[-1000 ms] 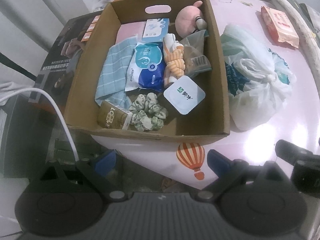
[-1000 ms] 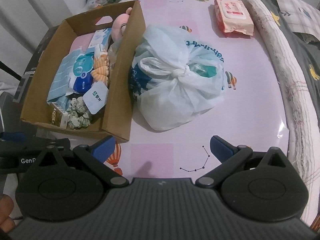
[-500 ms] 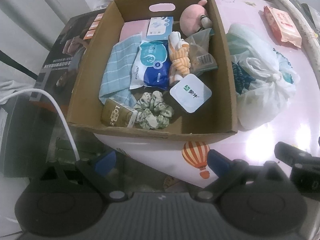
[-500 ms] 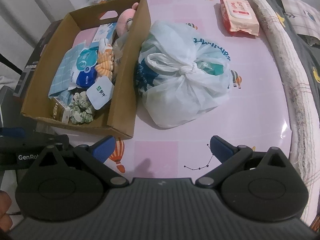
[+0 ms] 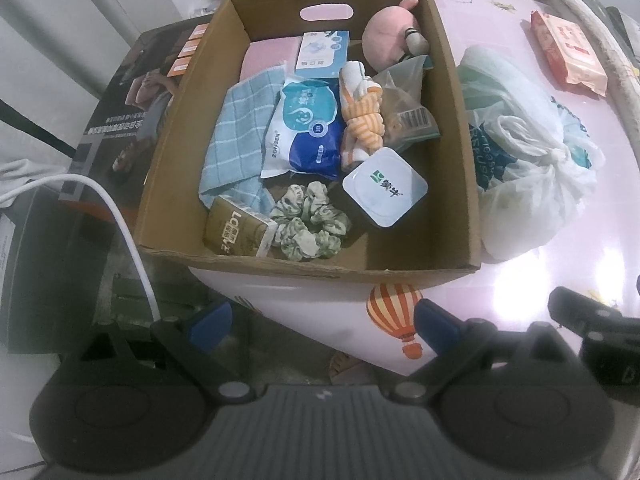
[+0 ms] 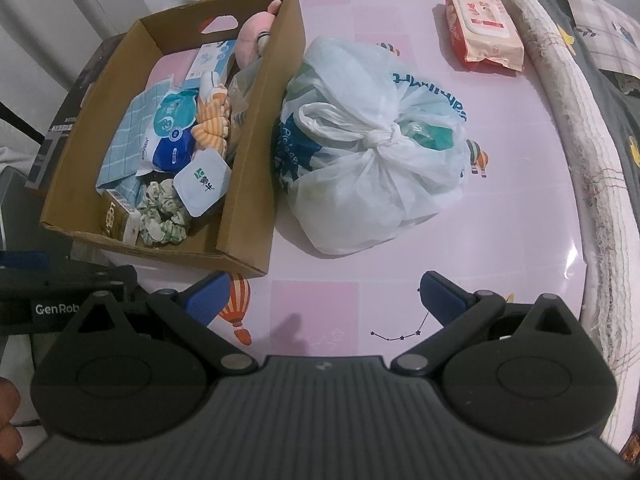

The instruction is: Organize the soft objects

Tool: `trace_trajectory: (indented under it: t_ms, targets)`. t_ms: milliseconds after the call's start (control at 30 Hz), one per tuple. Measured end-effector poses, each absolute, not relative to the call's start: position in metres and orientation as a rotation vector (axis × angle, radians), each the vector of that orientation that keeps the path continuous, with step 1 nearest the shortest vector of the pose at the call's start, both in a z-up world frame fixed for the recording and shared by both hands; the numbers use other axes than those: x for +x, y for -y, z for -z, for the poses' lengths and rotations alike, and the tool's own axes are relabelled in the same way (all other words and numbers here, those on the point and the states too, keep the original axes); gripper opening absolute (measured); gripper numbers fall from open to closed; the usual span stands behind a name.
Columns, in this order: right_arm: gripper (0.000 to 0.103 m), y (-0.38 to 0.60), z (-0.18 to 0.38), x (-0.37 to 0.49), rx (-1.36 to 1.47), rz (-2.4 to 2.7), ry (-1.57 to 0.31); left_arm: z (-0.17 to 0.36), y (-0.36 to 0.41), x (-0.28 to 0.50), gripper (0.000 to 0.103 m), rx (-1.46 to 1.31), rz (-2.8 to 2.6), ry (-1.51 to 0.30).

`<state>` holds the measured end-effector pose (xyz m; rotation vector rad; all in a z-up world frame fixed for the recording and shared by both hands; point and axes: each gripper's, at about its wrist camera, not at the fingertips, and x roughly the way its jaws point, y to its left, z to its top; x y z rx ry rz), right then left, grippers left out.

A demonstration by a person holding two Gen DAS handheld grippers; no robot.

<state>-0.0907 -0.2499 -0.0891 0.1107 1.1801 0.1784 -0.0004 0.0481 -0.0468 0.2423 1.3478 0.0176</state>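
While the left gripper (image 5: 322, 322) hangs with its blue-tipped fingers spread wide and nothing between them, it sits just short of the near wall of the cardboard box (image 5: 316, 266), which overhangs the desk (image 6: 500, 208) edge. Beside it, the right gripper (image 6: 324, 294) is likewise splayed apart and empty, low over the pink desk. Inside the box, nearest the front, lie a green-and-white scrunchie (image 5: 308, 220), a brown carton (image 5: 236, 232) and a white square tub (image 5: 385, 188); behind them a blue checked cloth (image 5: 236, 144), a wipes pack (image 5: 304, 128), an orange striped soft toy (image 5: 362, 120) and, at the far corner, a pink plush (image 5: 394, 32). Pressed against the box's right wall sits a knotted white plastic bag (image 6: 372, 148), its contents hard to make out. Farther off lies a pink wipes packet (image 6: 482, 32).
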Motion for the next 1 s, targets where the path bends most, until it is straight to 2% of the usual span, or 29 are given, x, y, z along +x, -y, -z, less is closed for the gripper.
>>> trace_trajectory:
  t_ms: [1000]
  targets:
    - [0.102,0.2574,0.0887,-0.0912,0.122,-0.174,-1.176,0.0443,-0.0411,-0.0019,0.099,0.255,-0.013,-1.341]
